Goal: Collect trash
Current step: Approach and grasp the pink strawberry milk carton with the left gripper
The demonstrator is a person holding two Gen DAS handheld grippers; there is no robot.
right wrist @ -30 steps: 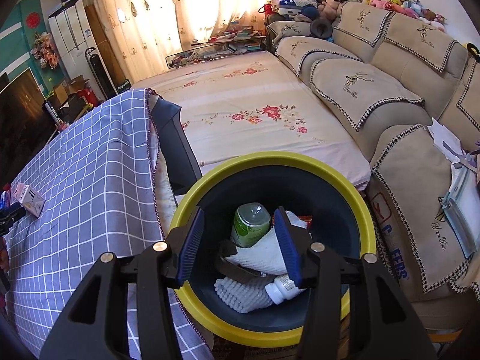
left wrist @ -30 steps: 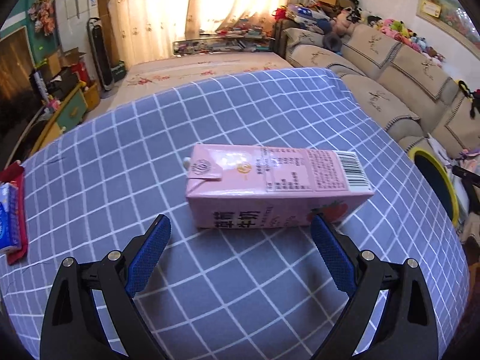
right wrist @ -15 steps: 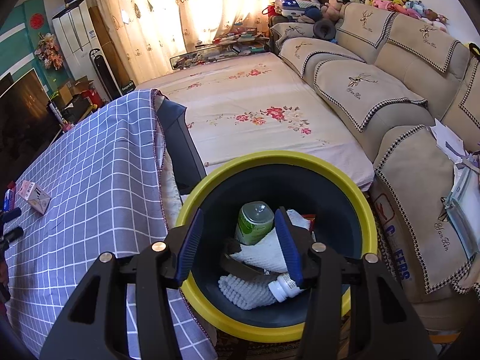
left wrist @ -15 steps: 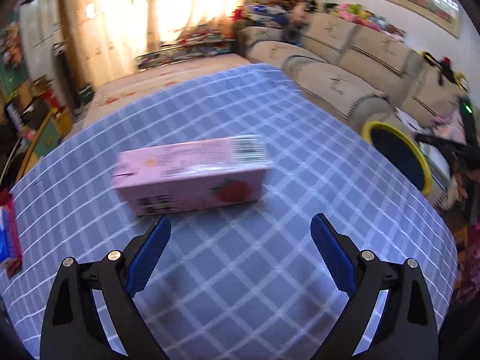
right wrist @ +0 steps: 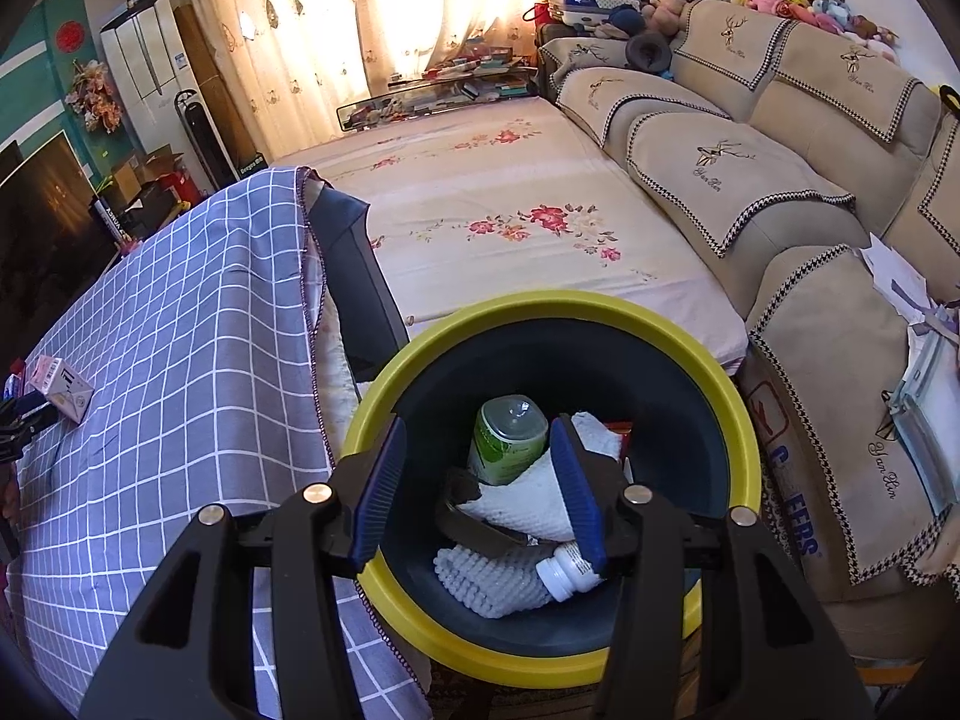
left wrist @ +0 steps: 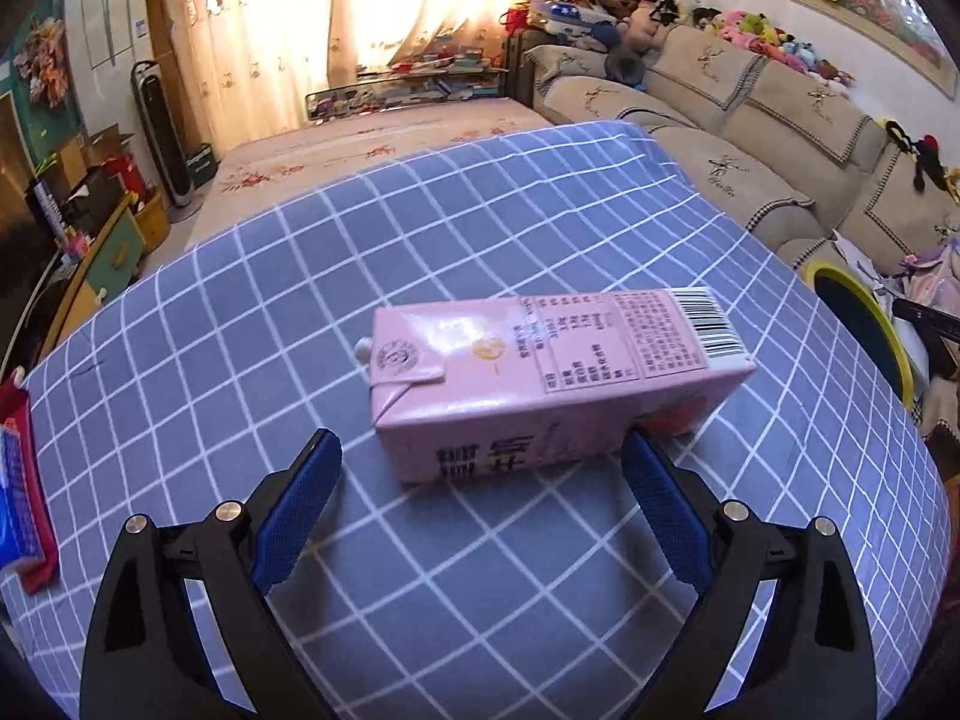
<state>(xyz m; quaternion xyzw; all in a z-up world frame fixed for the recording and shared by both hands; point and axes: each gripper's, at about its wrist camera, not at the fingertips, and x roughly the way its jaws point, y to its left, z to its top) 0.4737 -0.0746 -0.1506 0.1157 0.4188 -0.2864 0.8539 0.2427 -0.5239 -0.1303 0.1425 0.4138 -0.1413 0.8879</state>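
One glossy pink boxy carton (left wrist: pixel 558 378) lies on the checked-cloth counter (left wrist: pixel 300 312), back before the left gripper (left wrist: pixel 480 504), jaws wide, empty; right gripper (right wrist: pixel 477 492) half-open, empty, above the yellow-rimmed bin (right wrist: pixel 540 306).

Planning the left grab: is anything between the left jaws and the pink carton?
Nothing visible. The left gripper is open just short of the pink carton, which lies alone on the checked cloth; only bare cloth separates them.

pink carton (left wrist: pixel 540 372): glossy coated paper | tabletop (left wrist: pixel 420 228): matt checked cloth | my pads (left wrist: pixel 297 504): rough blue rubber | bin (right wrist: pixel 660 324): smooth yellow-rimmed plastic | towel (right wrist: pixel 528 498): nubbly white cloth
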